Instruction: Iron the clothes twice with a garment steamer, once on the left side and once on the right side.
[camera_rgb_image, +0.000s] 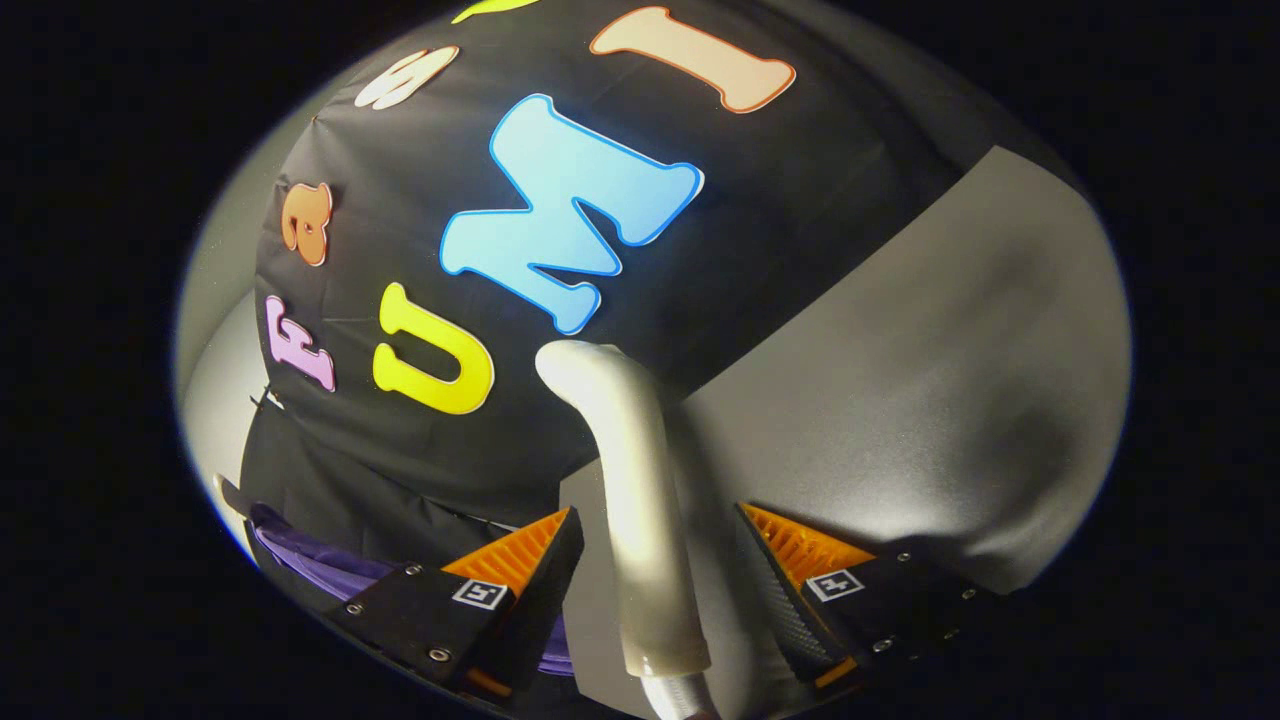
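Claw (660, 560): I'm seeing its fingers standing apart, flanking the steamer handle (640, 500), not clamping it.
Clothes: purple garment (320, 565) is lying beyond the left finger.
Risk: I'm expecting the handle to slip through unless I'm closing firmly.

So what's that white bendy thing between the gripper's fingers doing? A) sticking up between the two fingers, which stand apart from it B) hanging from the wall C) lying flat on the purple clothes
A: the white steamer handle rises between the fingers of the gripper, with a gap showing on each side, while the purple cloth lies off beside one finger.
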